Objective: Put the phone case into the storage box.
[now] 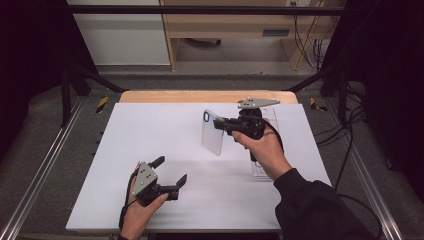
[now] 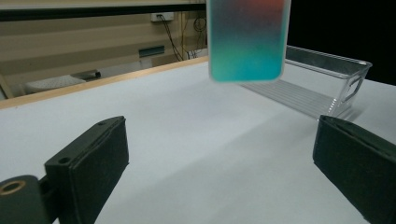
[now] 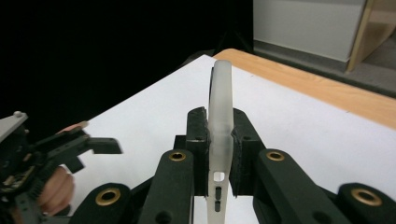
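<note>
Two jaws of the right gripper (image 3: 219, 154) hide the phone case's (image 3: 220, 126) sides.

A lab — black metal frame (image 1: 75, 75), cables (image 1: 310, 45), white table (image 1: 150, 130).

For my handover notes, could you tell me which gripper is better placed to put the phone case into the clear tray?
Probably the right gripper: it already clamps the phone case in the air, close to the clear tray. The left gripper is open, nearer the person.
</note>
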Demonstrator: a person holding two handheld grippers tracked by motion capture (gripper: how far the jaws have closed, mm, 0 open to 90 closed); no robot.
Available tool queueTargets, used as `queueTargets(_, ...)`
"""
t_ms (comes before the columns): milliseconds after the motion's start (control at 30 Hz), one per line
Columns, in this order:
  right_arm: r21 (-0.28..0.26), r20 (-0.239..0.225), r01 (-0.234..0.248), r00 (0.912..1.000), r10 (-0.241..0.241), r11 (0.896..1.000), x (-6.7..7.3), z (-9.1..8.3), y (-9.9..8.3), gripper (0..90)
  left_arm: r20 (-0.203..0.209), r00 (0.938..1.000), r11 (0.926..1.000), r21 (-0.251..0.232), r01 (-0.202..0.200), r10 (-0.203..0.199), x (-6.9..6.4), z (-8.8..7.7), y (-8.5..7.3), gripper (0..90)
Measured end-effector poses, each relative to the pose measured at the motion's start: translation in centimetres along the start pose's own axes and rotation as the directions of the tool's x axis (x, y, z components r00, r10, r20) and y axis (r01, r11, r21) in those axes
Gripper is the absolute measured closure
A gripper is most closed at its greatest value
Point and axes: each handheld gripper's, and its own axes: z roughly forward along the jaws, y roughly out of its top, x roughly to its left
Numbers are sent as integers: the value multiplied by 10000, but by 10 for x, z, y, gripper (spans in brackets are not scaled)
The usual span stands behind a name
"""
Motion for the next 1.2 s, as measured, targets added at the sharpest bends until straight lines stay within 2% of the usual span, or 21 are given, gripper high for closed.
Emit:
queueTargets(167,-14,260,298,9992,-298,9996,-8,-5,6,810,-218,9997,9999,-133,107,-110,5,-15,-3,23)
queueTargets(600,-349,867,686,9941,-654,9970,-29,-22,18,810,-817,9940,9971,-298,707,-730,26,-22,-8,22)
queueTargets(800,-502,1047,756,9920,-701,9959,-36,-33,22,810,-913,9922,9960,-352,819,-848,32,-23,-10,23)
queueTargets(1200,-661,1626,713,9849,-598,9953,-60,-53,24,810,-924,9916,9955,-364,880,-911,33,-23,-11,23)
